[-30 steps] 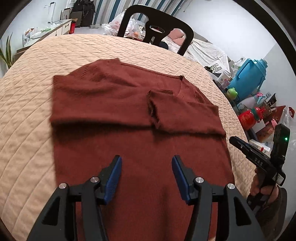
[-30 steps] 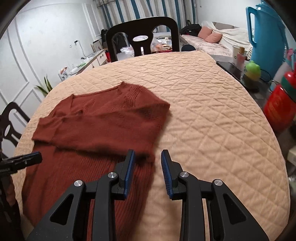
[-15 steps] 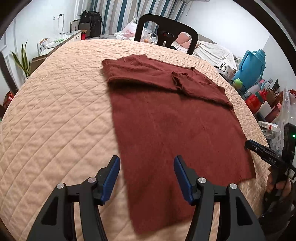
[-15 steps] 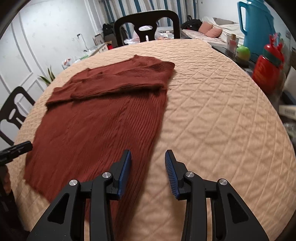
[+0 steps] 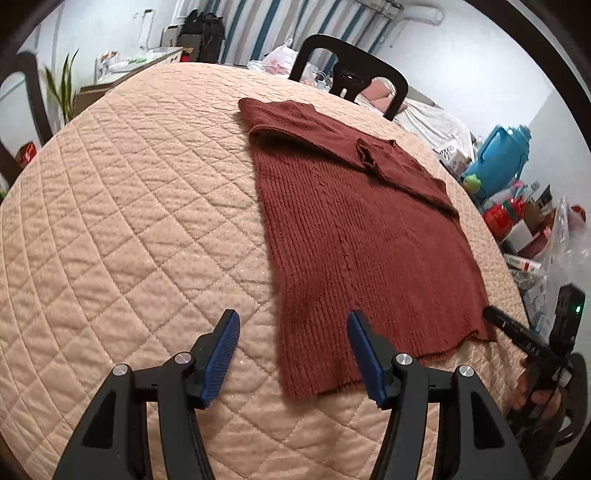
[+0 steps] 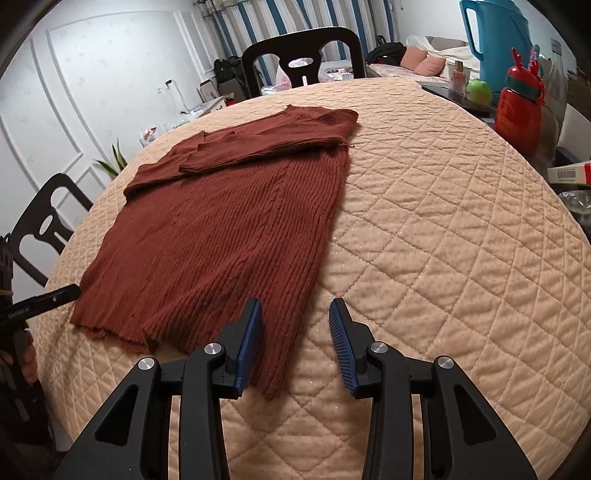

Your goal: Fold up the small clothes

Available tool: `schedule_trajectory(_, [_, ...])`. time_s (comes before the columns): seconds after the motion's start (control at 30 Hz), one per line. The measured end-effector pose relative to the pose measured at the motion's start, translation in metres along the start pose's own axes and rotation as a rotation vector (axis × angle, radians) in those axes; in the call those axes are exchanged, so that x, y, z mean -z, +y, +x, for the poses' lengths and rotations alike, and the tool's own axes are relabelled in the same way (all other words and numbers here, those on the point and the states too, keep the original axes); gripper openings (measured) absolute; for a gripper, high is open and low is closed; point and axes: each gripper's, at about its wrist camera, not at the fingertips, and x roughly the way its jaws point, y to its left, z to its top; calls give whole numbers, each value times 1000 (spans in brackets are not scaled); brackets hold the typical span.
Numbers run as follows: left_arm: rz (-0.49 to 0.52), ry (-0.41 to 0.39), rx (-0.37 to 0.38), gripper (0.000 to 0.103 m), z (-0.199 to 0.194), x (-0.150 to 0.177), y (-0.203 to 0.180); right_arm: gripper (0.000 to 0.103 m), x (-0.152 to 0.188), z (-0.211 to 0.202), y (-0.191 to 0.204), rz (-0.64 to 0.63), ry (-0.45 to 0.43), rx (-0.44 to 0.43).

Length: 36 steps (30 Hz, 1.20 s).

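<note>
A rust-brown ribbed sweater (image 5: 369, 236) lies flat on a round table covered with a peach quilted cloth (image 5: 129, 221), its sleeves folded across the chest at the far end and its hem toward the near edge. Both handheld grippers hover at that near edge, each over a bottom corner of the garment. The left gripper (image 5: 291, 354) has its blue-padded fingers (image 5: 221, 350) spread wide, with the near left corner of the hem lying below and between them, and nothing pinched. The right gripper (image 6: 295, 341) also stands with its jaws apart; they have just been opening, and the near right corner of the hem lies on the cloth under the gap, the pads not pressing on it. In the left wrist view the right gripper shows at the right rim, gripped by a hand (image 5: 535, 391), its black tip close to the hem's right corner. In the right wrist view the left gripper's black tip (image 6: 44, 301) pokes in from the left, just beside the hem's left corner. A black chair (image 6: 303, 55) stands at the far side of the table, and another black chair (image 6: 44, 229) stands at the left. To the right of the table there is a clutter of things, among them a tall blue jug (image 6: 495, 40), a red bottle (image 6: 517, 110) and a small green object (image 6: 479, 90). Striped curtains (image 6: 243, 26) hang on the far wall, and a green plant (image 5: 64, 85) stands at the far left.
</note>
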Motion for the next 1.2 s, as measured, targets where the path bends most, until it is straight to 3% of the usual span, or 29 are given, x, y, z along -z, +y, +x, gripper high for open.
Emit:
schedule_trajectory(0.2, [-36,13,14,63,-1,5,1,39,6,-3,4,-23,-12,-16])
schedule_trajectory(0.27, [-54,18,20,63,0,4,2,27,8,-4,4,-29,-21,-18])
schedule_trajectory(0.4, [-58,30,14,63,-1,7,-2,19,11,-6,1,-19,-32,-69])
schedule_trajectory(0.63, [-64,37,49,61,-2,11,-6,15,16,-6,1,-19,-28,-88])
schedule_trajectory(0.7, [-60,44,54,52,-2,13,-9,15,17,-6,1,-17,-25,-90])
schedule_trajectory(1.07, [-69,25,34,44,-2,15,-7,16,18,-5,-4,38,-20,-117])
schedule_trajectory(1.2, [-79,44,63,28,3,16,-7,16,18,-6,-3,36,-26,-112])
